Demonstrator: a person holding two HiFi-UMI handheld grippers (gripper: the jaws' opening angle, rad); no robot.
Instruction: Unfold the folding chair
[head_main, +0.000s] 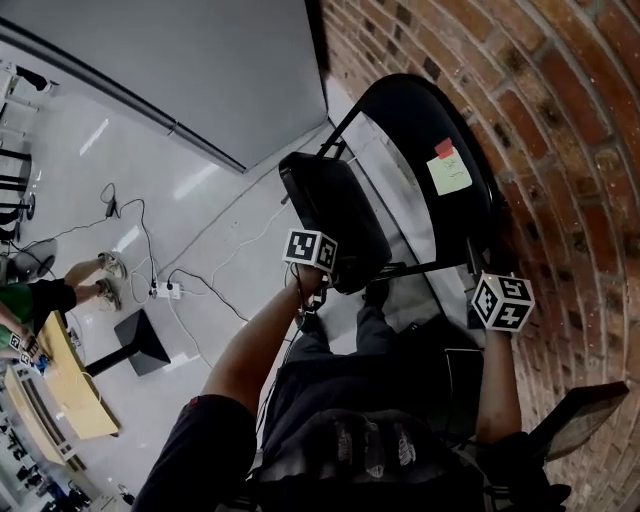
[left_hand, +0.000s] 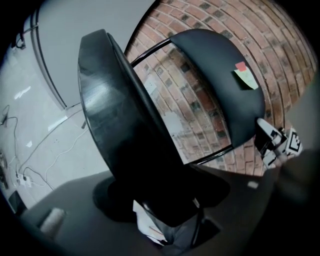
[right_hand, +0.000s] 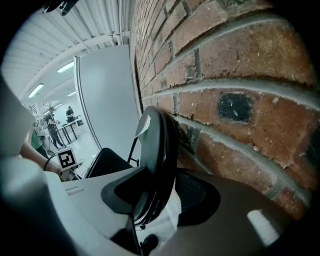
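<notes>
Firmly clamped on the lower edge of the black seat, the left gripper holds one half of the folding chair. The right gripper is closed on the side rim of the backrest, just beside the brick wall. The chair stands against that wall, its seat swung out from the frame at an angle but not yet level, so the opening step appears to be under way. The next move likely calls for pressing the seat down and outward while the right gripper keeps the back steady. Two sticky notes sit on the backrest. The wall close behind leaves the frame little room to spread. The person's own legs lie below the seat, and cables and a power strip trail across the floor nearby.
</notes>
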